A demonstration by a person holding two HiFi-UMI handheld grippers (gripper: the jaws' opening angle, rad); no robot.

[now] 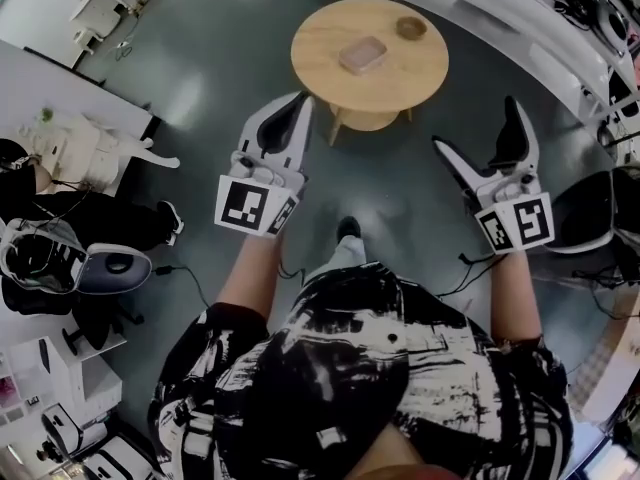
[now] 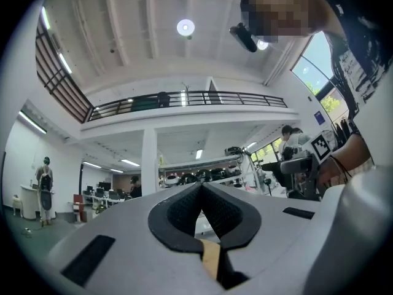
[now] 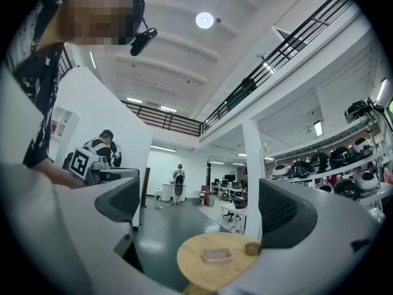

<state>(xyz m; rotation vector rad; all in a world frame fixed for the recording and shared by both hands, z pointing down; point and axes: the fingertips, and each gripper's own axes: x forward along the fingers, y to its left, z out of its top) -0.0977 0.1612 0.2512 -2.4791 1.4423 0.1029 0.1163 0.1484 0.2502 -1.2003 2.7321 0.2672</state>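
Nearest, both grippers are held in the air, well short of anything. The left gripper is pinched fully closed on nothing, and the right gripper is spread wide and empty. Further out, a clear shallow container is seen lying near the middle of the round table, with a small brown bowl just behind it. That light container could probably get shoved toward the rim if it's met by closed jaws.
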